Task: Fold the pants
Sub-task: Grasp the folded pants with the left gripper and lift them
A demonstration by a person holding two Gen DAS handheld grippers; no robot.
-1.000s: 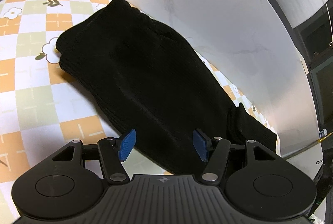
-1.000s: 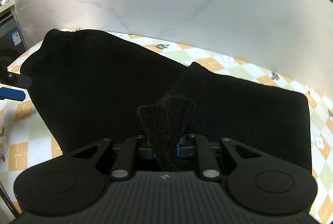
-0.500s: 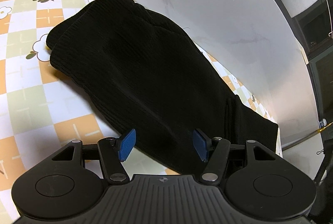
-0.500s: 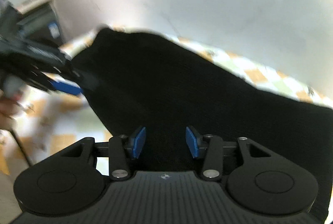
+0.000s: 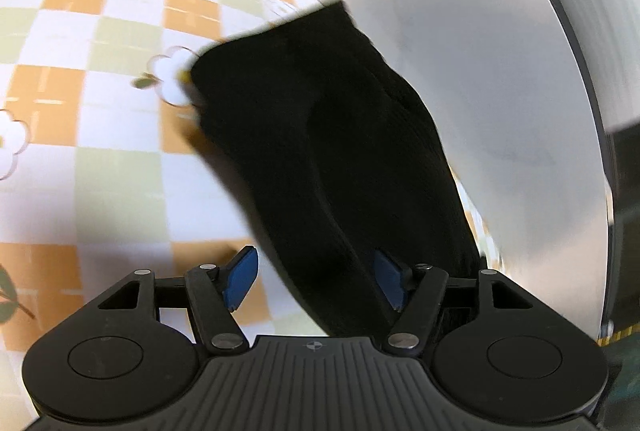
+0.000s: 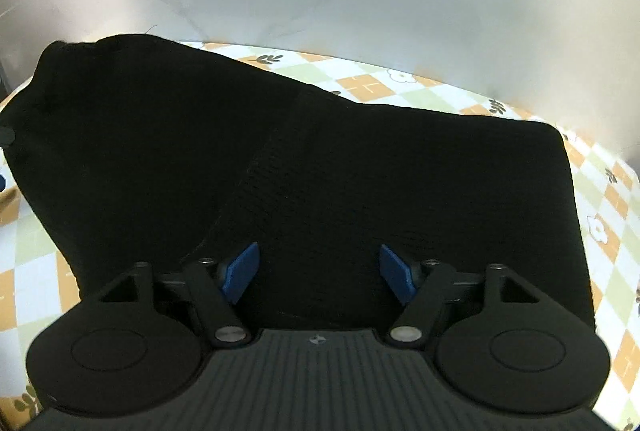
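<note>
Both tongs gape, gripping nothing. Left gripper and right gripper hover over black pants, lying folded on checkered tablecloth. Next fold: pinch both layers at 6 o'clock edge, lift evenly.

Left gripper wide open, blue pads apart, holding nothing, right gripper wide open too, also empty

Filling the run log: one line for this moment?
left gripper: open | right gripper: open | black pants: folded, lying on checkered tablecloth
</note>
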